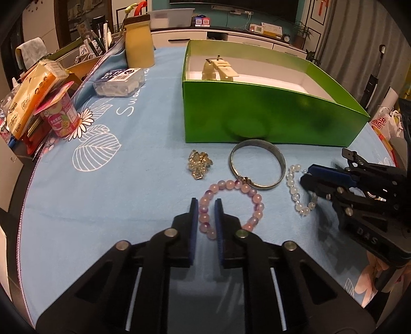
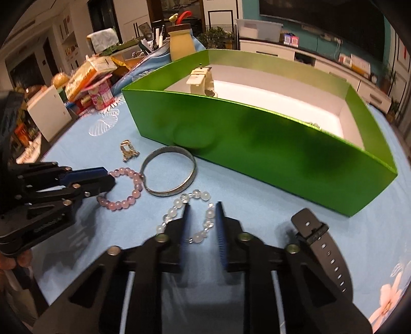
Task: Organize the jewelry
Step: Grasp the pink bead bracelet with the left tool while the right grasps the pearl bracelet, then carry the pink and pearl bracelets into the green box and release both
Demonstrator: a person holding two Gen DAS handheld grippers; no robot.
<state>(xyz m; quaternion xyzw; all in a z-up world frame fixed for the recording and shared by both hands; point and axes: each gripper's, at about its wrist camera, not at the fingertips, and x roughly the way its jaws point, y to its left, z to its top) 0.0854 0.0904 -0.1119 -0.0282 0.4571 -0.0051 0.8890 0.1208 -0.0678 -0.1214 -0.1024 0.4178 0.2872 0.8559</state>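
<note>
Both grippers, left gripper (image 1: 206,205) clenched on one pink bead bracelet (image 1: 250,196) at lower centre and right gripper (image 2: 201,209) clenched on one clear bead bracelet (image 2: 177,204), precede one silver bangle (image 1: 257,164), one gold trinket (image 1: 199,163) (small, unclear) and one green box (image 1: 269,120) across the upper frame.

This is a home, in a living room. The tabletop (image 1: 108,205) wears a soft blue cloth with white flowers and leaves. At its far side sit a snack box (image 1: 30,92), a pink yogurt cup (image 1: 63,113) and a yellow jar (image 1: 138,43). Behind it runs a long white cabinet (image 1: 231,38) under a big dark TV screen (image 2: 321,23). A small clock (image 1: 287,38) and a potted plant (image 1: 303,33) sit on the cabinet. Grey curtains (image 1: 346,38) hang at the right.
</note>
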